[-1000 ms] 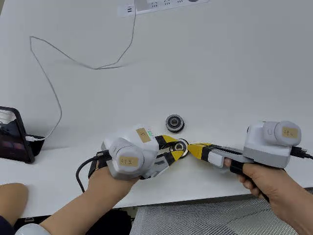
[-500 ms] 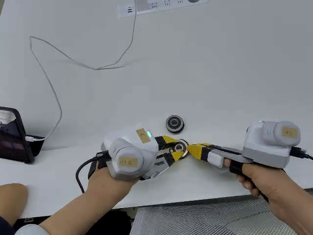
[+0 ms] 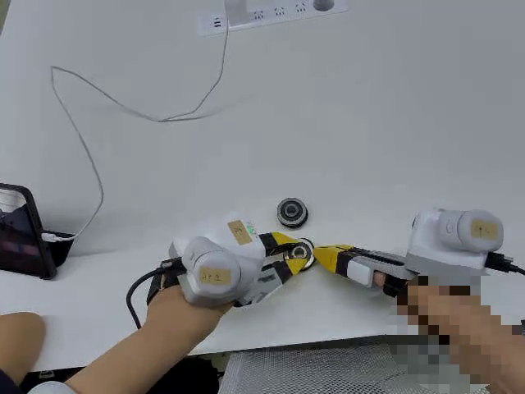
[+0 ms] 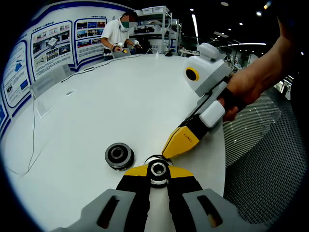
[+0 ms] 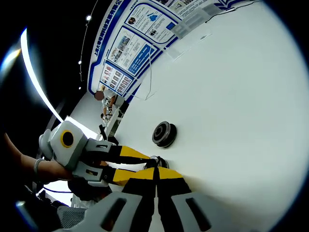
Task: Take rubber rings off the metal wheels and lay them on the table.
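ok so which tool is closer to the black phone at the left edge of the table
Left. The left tool, clamped on a wheel, sits to the right of the phone; the right tool is farther right, on the far side of that wheel.

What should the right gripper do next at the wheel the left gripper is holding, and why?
Probably pull the right gripper gently away from the left gripper, peeling the ring outward. The left gripper is clamped on the wheel, and the right gripper's closed tips sit at its rim; whether they already grip the ring is unclear.
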`<state>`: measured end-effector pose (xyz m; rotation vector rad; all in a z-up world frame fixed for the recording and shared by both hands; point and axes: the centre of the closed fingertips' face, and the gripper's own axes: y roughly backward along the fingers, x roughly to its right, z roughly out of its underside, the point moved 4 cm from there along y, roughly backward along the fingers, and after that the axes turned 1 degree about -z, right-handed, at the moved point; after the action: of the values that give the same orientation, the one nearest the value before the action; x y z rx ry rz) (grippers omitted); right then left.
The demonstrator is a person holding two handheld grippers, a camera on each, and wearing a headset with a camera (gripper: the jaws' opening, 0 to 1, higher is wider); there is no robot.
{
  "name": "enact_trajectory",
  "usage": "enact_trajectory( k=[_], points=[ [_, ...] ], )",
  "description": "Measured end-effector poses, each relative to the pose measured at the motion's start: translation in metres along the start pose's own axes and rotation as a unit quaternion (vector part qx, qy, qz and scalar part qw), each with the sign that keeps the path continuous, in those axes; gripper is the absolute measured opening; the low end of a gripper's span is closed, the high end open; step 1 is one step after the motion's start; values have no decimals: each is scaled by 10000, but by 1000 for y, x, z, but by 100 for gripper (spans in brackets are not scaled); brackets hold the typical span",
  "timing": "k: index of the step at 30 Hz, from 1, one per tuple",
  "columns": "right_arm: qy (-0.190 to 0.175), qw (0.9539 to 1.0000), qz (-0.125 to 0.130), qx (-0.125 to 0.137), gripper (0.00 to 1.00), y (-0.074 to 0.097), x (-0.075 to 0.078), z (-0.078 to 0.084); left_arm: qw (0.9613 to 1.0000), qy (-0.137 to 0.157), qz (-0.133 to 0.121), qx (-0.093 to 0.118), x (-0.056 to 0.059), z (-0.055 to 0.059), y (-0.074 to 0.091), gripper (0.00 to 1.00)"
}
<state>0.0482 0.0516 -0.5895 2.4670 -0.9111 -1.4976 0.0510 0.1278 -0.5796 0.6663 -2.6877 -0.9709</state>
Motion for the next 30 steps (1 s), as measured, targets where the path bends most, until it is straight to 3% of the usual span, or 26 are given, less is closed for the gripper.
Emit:
enact_trajectory(
  k=[30],
  points=[
    [-167,9994,-288,-5,1,-4,-15,1,10000,-12,2,-2,0,1,0,13]
  ],
)
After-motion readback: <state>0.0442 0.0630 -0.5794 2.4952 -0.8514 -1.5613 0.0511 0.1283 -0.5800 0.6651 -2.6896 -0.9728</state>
